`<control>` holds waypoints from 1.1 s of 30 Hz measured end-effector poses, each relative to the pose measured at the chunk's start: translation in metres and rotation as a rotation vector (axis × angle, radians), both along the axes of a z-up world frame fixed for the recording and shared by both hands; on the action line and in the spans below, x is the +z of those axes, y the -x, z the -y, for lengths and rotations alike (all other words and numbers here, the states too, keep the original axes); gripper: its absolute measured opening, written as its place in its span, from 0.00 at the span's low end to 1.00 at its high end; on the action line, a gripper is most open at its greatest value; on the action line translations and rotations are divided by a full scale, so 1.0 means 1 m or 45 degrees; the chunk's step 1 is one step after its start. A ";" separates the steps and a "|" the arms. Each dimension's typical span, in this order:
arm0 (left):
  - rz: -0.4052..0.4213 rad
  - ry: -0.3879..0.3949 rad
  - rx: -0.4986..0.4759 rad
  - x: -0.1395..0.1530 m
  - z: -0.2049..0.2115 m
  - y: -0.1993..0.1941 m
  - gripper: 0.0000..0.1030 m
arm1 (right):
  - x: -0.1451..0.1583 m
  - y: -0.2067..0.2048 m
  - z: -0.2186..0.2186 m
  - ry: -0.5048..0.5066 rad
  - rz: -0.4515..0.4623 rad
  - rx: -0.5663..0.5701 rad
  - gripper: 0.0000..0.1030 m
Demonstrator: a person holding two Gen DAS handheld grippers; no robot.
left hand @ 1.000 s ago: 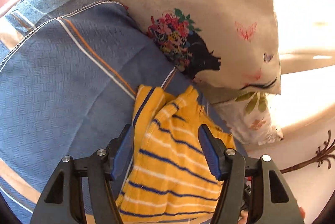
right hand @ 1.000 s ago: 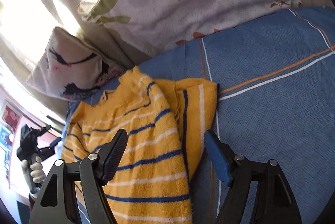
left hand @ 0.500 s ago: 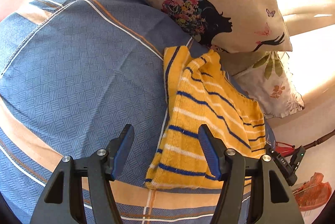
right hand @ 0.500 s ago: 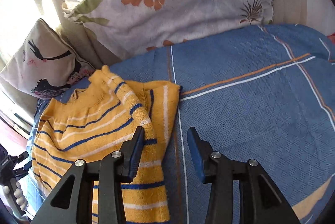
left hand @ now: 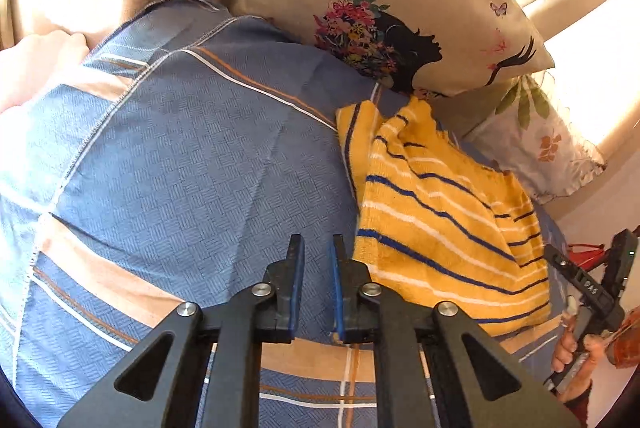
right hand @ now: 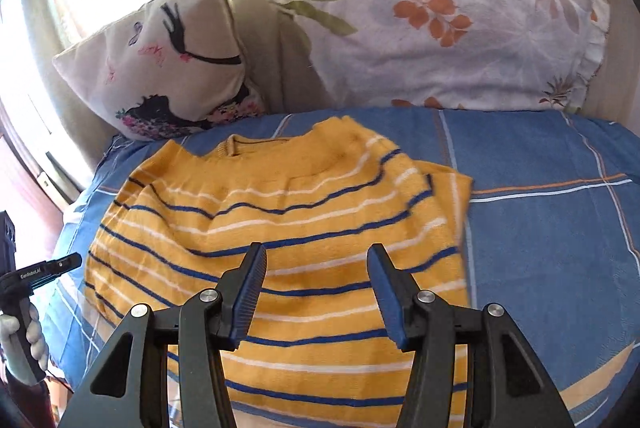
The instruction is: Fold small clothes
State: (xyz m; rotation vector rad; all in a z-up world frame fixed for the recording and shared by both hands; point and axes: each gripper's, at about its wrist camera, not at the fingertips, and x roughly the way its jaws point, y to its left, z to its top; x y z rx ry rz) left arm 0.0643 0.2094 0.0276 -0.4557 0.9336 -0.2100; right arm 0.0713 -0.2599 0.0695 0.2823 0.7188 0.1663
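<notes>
The yellow striped sweater (right hand: 280, 240) lies flat on the bed, on a blue checked bedsheet (right hand: 552, 228), with its neckline toward the pillows and its hem toward the near edge of the bed. One side of the garment is folded inward, so that a narrow yellow panel (right hand: 456, 196) shows along its right margin in the right wrist view. The right tongs (right hand: 316, 292) are spread wide and hold nothing; they sit over the lower middle of the sweater, both fingers above the knit. Whether the fingers touch the fabric cannot be told. The left tongs (left hand: 316, 284) are nearly closed, with only a narrow gap between the blue pads, and grip nothing; they are over bare bedsheet (left hand: 192, 164) just beside the edge of the sweater (left hand: 440, 220). At the head of the bed, a cream cushion printed with a woman's silhouette and flowers (left hand: 400, 20) leans next to a white pillow with a leaf print (right hand: 452, 28). In each view, the hand holding the other tongs shows at the frame edge.
</notes>
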 end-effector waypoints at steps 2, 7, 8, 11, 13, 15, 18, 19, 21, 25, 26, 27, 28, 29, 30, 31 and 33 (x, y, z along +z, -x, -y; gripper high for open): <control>-0.002 0.096 0.006 -0.006 0.000 0.000 0.46 | 0.003 -0.009 -0.023 -0.026 -0.010 0.086 0.57; 0.002 0.200 -0.002 -0.020 0.015 -0.007 0.54 | 0.023 -0.044 -0.088 -0.112 -0.055 0.334 0.62; -0.003 0.218 -0.004 -0.024 0.019 -0.009 0.56 | 0.028 -0.052 -0.100 -0.124 -0.064 0.378 0.63; -0.040 0.281 -0.034 -0.035 0.033 -0.014 0.57 | 0.038 -0.076 -0.143 -0.094 -0.100 0.492 0.65; -0.024 0.294 -0.037 -0.037 0.039 -0.010 0.59 | 0.040 -0.089 -0.168 -0.047 -0.130 0.535 0.65; -0.007 0.288 -0.034 -0.036 0.042 -0.006 0.63 | 0.038 -0.102 -0.190 -0.025 -0.175 0.573 0.65; 0.002 0.338 -0.030 -0.038 0.040 -0.005 0.67 | 0.031 -0.118 -0.215 0.005 -0.235 0.585 0.65; 0.005 0.358 -0.034 -0.040 0.038 -0.005 0.68 | 0.028 -0.121 -0.222 0.022 -0.248 0.585 0.66; 0.013 0.386 -0.040 -0.041 0.036 -0.006 0.68 | 0.022 -0.127 -0.234 0.049 -0.269 0.587 0.67; 0.029 0.389 -0.057 -0.041 0.036 -0.007 0.70 | 0.014 -0.133 -0.250 0.088 -0.298 0.586 0.72; 0.035 0.388 -0.060 -0.040 0.037 -0.007 0.72 | 0.012 -0.134 -0.253 0.101 -0.299 0.586 0.73; 0.041 0.385 -0.059 -0.040 0.038 -0.007 0.73 | 0.011 -0.135 -0.256 0.114 -0.299 0.583 0.74; 0.048 0.382 -0.058 -0.040 0.038 -0.007 0.75 | 0.010 -0.136 -0.259 0.126 -0.300 0.581 0.75; 0.057 0.375 -0.057 -0.039 0.040 -0.007 0.76 | 0.009 -0.138 -0.261 0.137 -0.301 0.579 0.76; 0.067 0.365 -0.054 -0.039 0.042 -0.007 0.77 | 0.009 -0.140 -0.265 0.150 -0.304 0.575 0.76; 0.079 0.352 -0.052 -0.039 0.044 -0.006 0.79 | 0.008 -0.142 -0.268 0.165 -0.308 0.572 0.76; 0.102 0.325 -0.056 -0.038 0.048 -0.004 0.80 | 0.009 -0.148 -0.275 0.200 -0.316 0.571 0.77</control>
